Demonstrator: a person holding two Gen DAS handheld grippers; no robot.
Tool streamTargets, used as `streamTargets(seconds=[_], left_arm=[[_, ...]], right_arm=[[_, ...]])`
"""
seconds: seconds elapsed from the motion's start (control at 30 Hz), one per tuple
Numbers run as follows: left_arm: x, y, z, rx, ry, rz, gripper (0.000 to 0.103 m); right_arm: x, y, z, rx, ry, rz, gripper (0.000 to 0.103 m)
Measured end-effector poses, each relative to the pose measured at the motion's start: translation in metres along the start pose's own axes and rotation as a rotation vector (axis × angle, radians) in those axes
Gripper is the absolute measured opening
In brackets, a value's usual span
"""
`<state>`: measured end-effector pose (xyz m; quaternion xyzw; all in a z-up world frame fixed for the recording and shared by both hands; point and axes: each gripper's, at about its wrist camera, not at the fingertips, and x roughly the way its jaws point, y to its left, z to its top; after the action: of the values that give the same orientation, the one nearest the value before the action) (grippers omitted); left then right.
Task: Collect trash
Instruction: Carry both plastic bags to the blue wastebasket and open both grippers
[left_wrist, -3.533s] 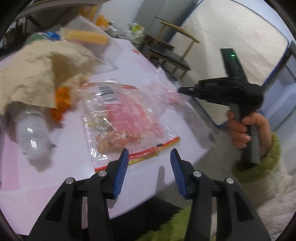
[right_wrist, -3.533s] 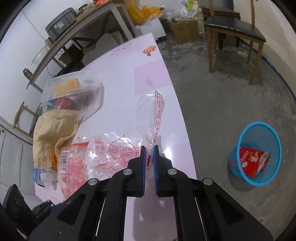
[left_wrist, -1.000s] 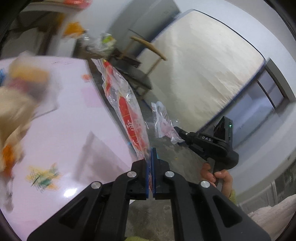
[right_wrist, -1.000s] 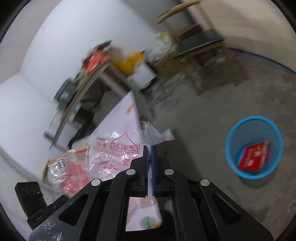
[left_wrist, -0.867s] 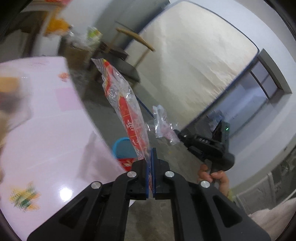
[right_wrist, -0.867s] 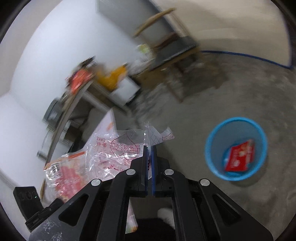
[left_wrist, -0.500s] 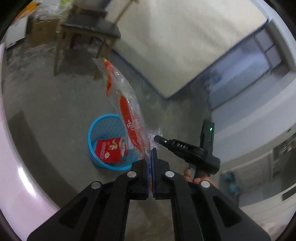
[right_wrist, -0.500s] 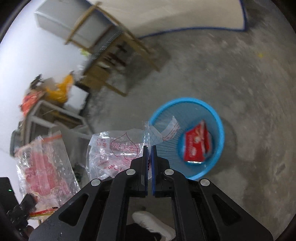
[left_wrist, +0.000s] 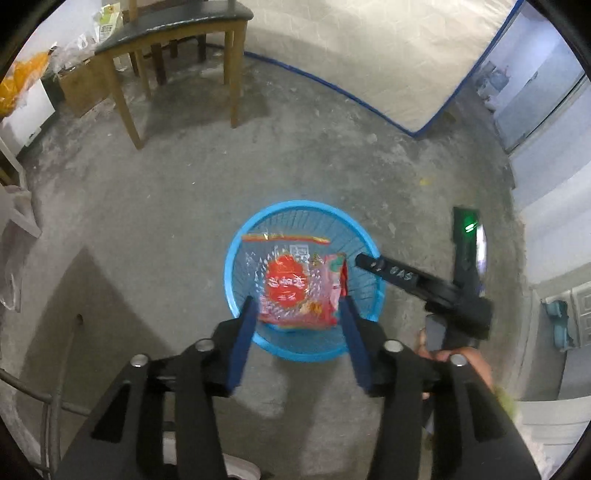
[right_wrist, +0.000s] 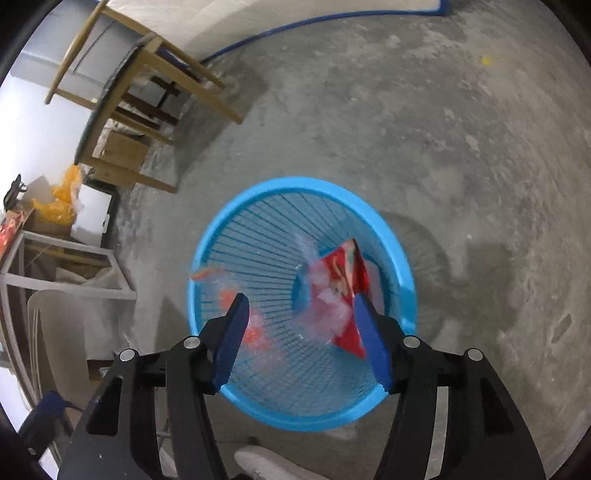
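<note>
- Now left gripper (left_wrist: 297, 328) spread wide, empty; right gripper (right_wrist: 301, 332) likewise.
- Just ahead, below both: blue basket (left_wrist: 236, 243), clear zip bag (left_wrist: 286, 269) and red wrapper (right_wrist: 349, 280) inside.
- Drop step looks done; next likely back for more trash.
- Beyond: bare floor, chair (left_wrist: 166, 44) well apart.

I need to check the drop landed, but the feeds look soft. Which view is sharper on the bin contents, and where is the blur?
Left wrist view: the clear zip bag with red print reads sharply inside the round blue mesh wastebasket, though fisheye bends the floor edges. Right wrist view: the plastic bags in the basket are motion-smeared, so their outlines are unclear; the red snack packet is soft.
</note>
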<state>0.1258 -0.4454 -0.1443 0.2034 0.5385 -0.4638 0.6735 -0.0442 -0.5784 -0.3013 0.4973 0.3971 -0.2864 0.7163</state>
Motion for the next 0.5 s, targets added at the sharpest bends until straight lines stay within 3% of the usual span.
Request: streamTargets(seconds=[0.3,0.5], left_arm=[[-0.059,0.003,-0.009,-0.01,-0.098,-0.013,0.054],[-0.123,0.02,-0.035,-0.072,-0.218,-0.03,0.066]], right_arm=[[-0.031,-0.007,-0.016,-0.042,-0.042,0.015,0.061],[-0.063,0.005,-0.03,-0.119,-0.076,0.037,0.068]])
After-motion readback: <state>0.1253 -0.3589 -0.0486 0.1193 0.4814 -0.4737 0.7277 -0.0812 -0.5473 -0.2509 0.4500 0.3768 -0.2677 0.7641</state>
